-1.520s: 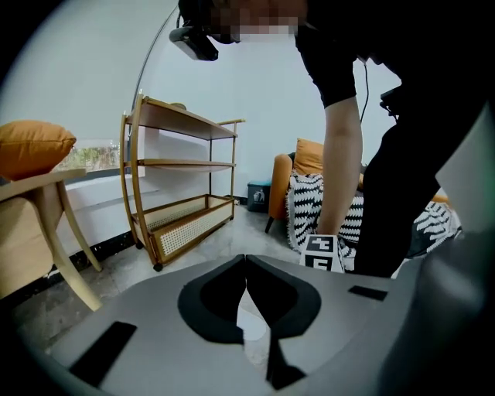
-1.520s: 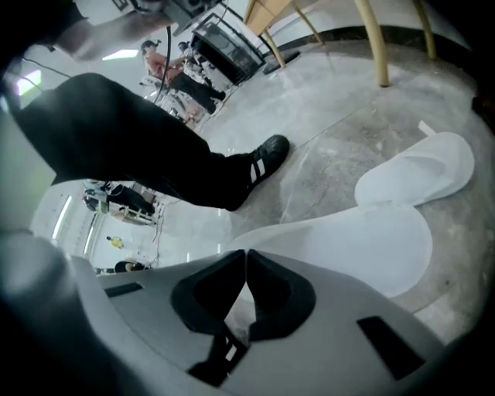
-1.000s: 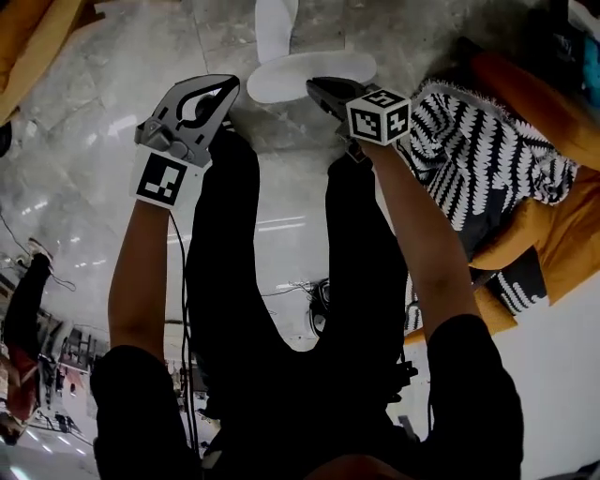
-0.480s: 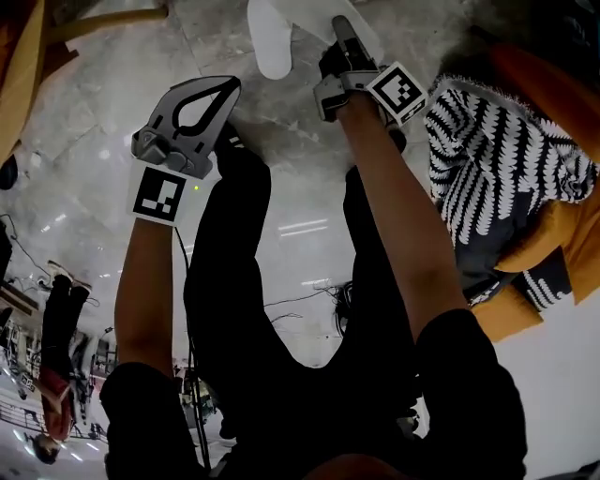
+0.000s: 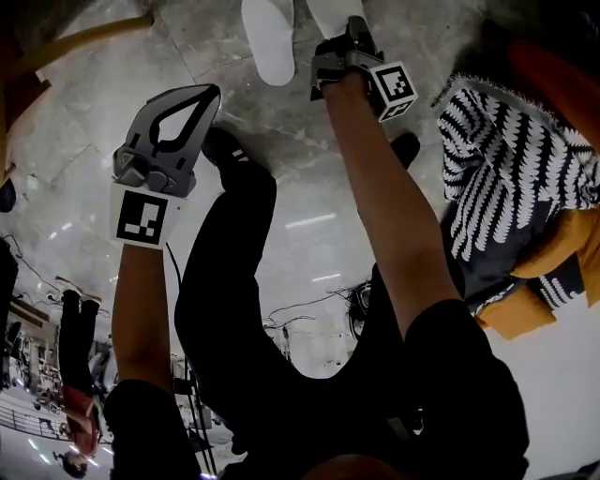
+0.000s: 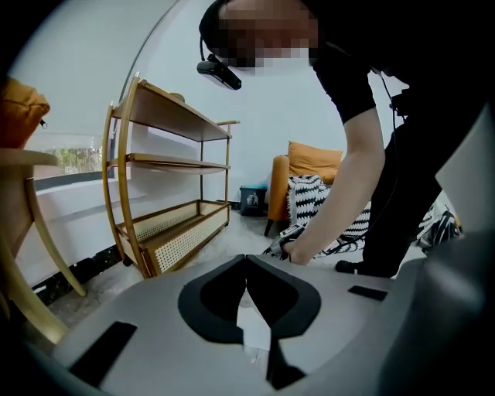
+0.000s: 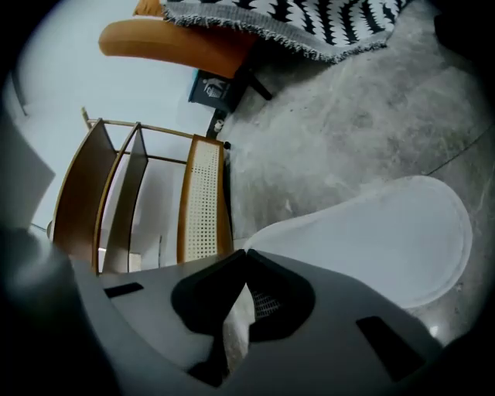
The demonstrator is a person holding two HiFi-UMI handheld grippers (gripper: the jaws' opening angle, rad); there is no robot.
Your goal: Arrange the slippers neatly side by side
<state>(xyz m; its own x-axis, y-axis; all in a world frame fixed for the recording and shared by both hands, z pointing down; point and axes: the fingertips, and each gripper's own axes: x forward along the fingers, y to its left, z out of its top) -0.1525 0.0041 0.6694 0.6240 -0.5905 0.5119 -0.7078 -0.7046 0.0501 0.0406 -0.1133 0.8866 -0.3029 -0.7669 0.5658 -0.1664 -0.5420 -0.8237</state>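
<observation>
Marble floor (image 5: 281, 122) first: both white slippers lie at the far end of it, long axes running away from me and roughly parallel. The held slipper (image 5: 323, 14) sits just right of the other slipper (image 5: 267, 37), with a narrow gap between them. My right gripper (image 5: 354, 33) is clamped on the held one's edge, sole stretching off ahead. My left gripper (image 5: 211, 91) hangs well back, clenched on nothing. So I reckon the right does any nudging sideways.
</observation>
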